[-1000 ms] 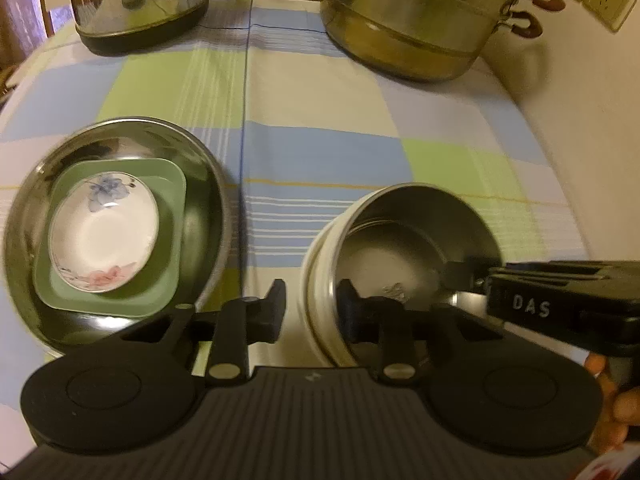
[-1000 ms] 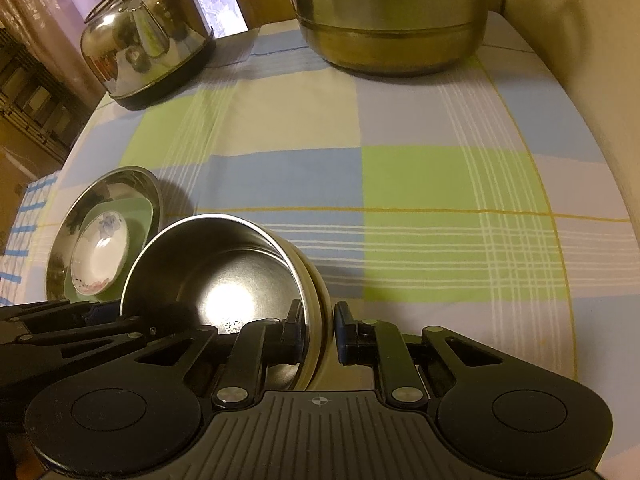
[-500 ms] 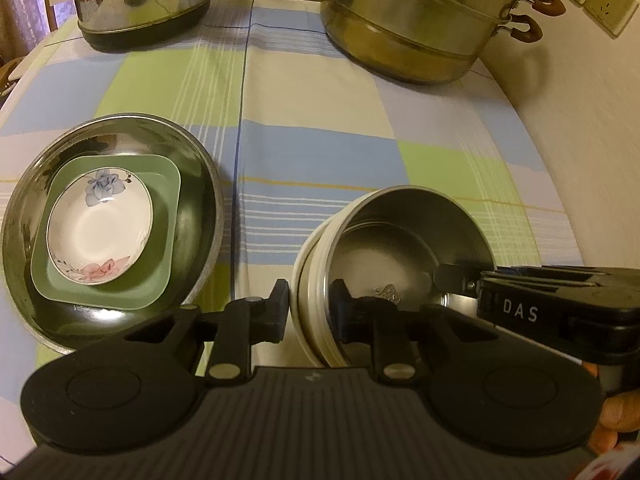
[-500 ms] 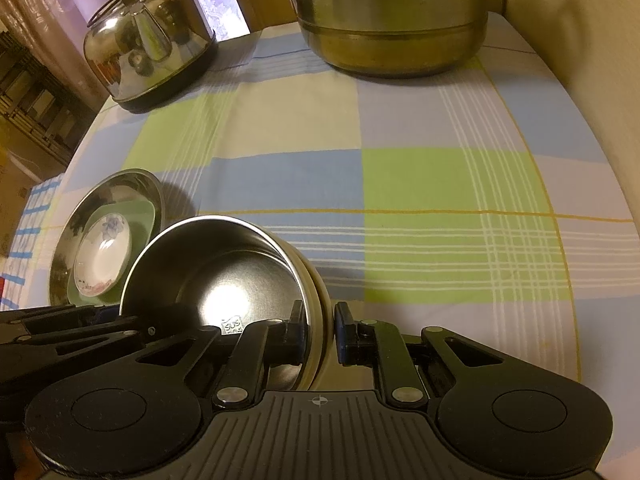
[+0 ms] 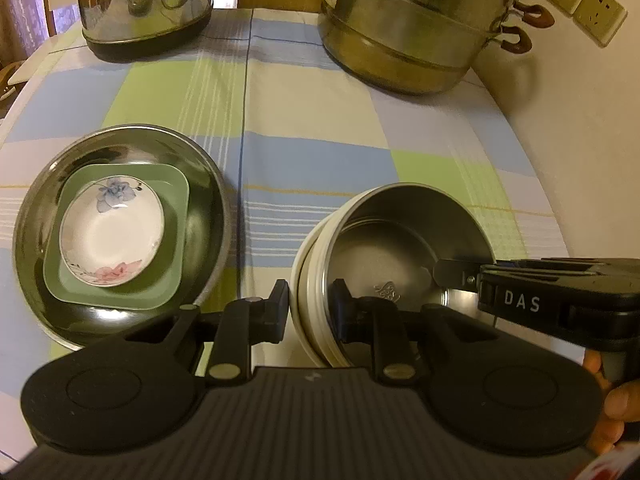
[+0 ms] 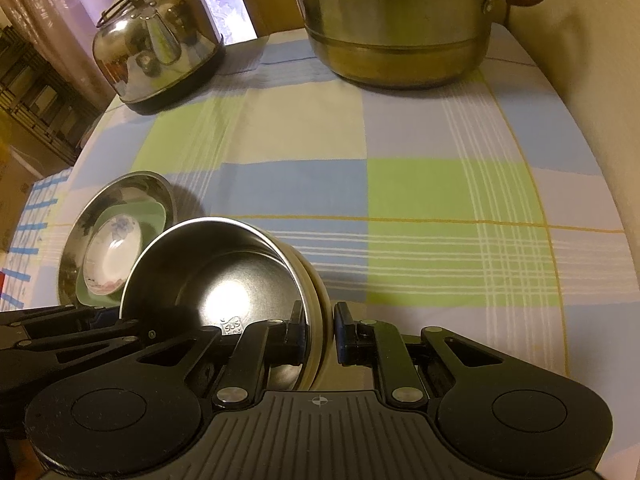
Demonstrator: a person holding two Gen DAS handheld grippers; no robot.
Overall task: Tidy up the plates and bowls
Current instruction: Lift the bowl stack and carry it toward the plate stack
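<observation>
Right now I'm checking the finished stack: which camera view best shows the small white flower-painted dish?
The left wrist view: the small white flower-painted dish faces the camera whole, nested on the green square plate inside the round steel plate. The right wrist view shows it small, at a slant, partly behind the steel bowl.

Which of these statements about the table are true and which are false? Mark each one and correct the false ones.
1. Both claws grip the rim of the steel-lined cream bowl. True: the left claw and the right claw each pinch its wall.
2. The white flowered dish sits directly on the checked tablecloth. False: it rests in the square green plate, which lies in the round steel basin.
3. The shiny steel kettle stands at the far side of the table. True.
4. The large steel steamer pot lies tipped on its side. False: it stands upright.
</observation>
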